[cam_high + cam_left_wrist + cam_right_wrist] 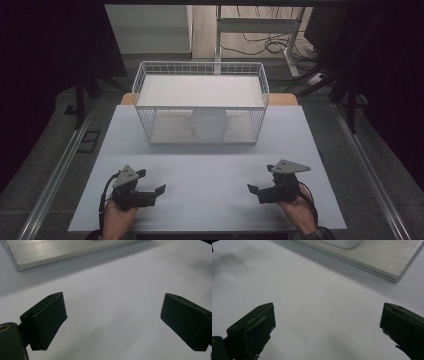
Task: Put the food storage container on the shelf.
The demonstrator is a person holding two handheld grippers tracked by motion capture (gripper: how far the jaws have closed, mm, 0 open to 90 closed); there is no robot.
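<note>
Grippers rest on pale table (pixel 210 170) before wire basket (pixel 200 100).

The white bowl (pixel 209 123) — veiled by the wire basket (pixel 145 80) mesh — is cut off in both gripper views.

Just a plain white table (pixel 210 175) here, with a white wire rack (pixel 200 102) sitting at its far middle, a pale board as its base flat on the tabletop, and a white round container (pixel 208 123) on that base under the shelf.
</note>
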